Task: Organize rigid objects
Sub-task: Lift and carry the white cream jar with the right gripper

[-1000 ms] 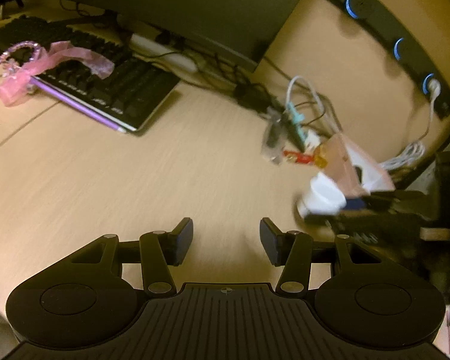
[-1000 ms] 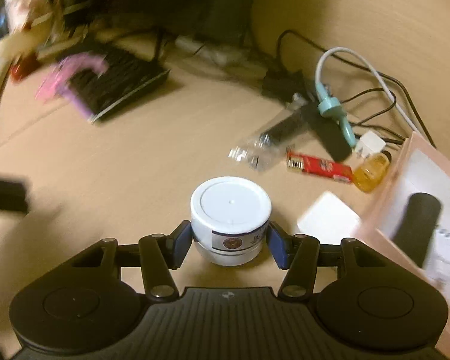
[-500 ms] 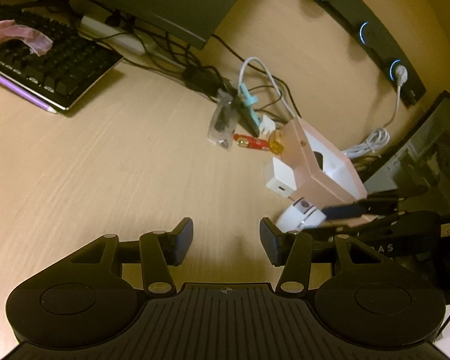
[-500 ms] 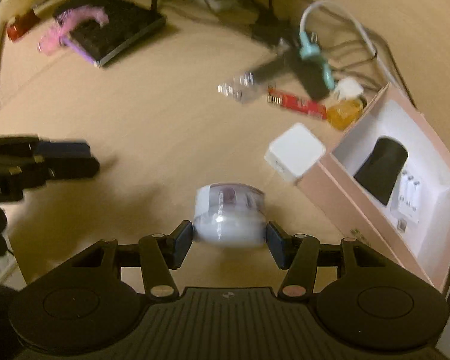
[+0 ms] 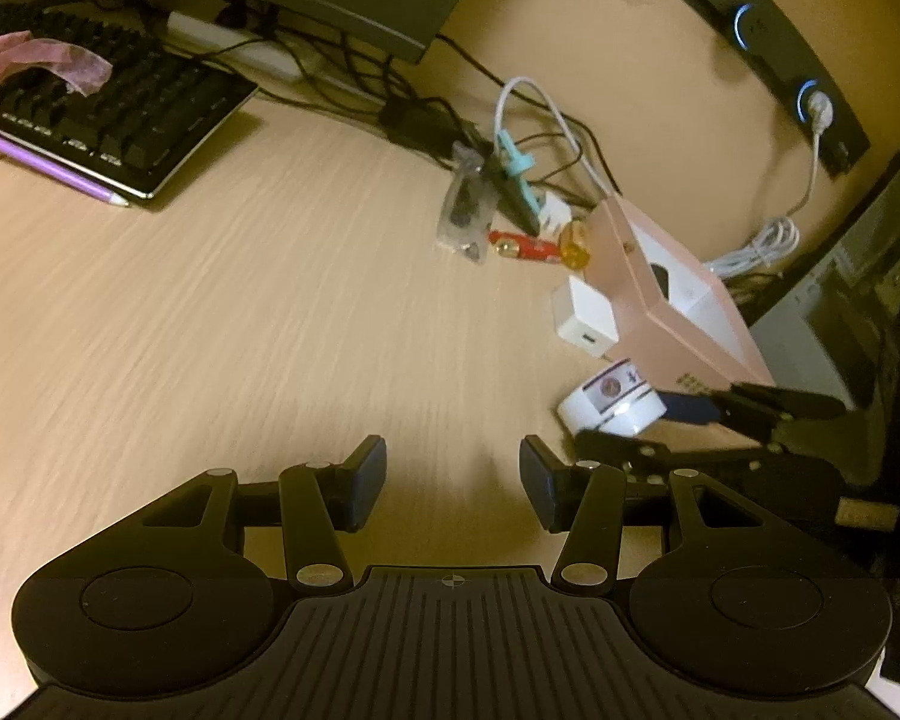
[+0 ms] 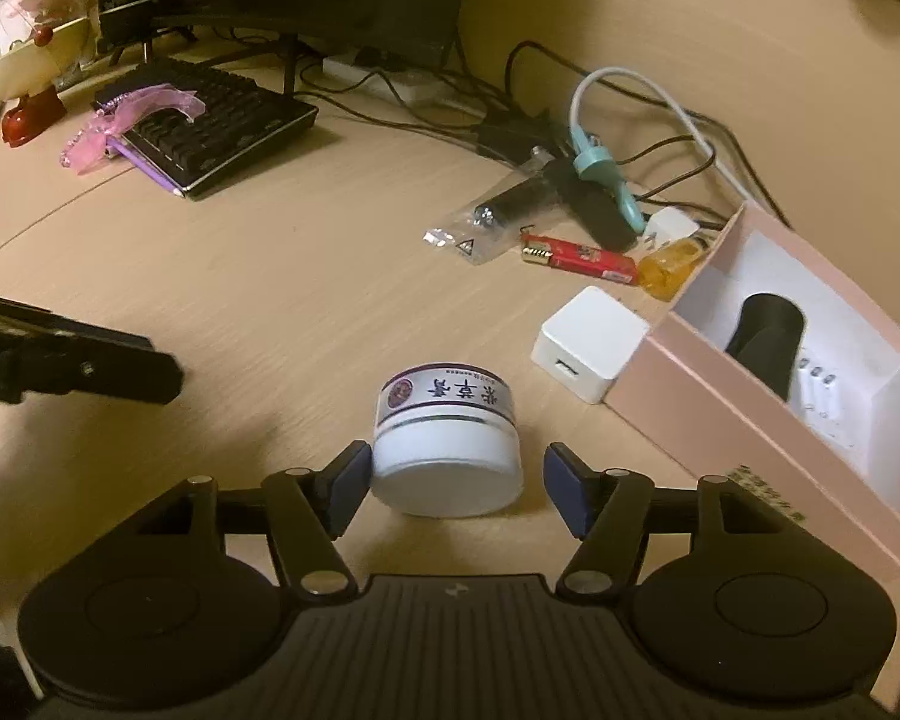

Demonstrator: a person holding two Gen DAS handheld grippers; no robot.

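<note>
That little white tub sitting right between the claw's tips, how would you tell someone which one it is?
Find the open pink box at the right of the wooden desk. Just left of it, nearer than the white charger cube, the small round white jar lies tipped over between the right claw's opening jaws. Only it is round, with a purple-printed label band.

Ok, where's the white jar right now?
In the right wrist view the white jar lies on the desk between the right claw's opening jaws, just left of the pink box and near the white charger cube.
</note>
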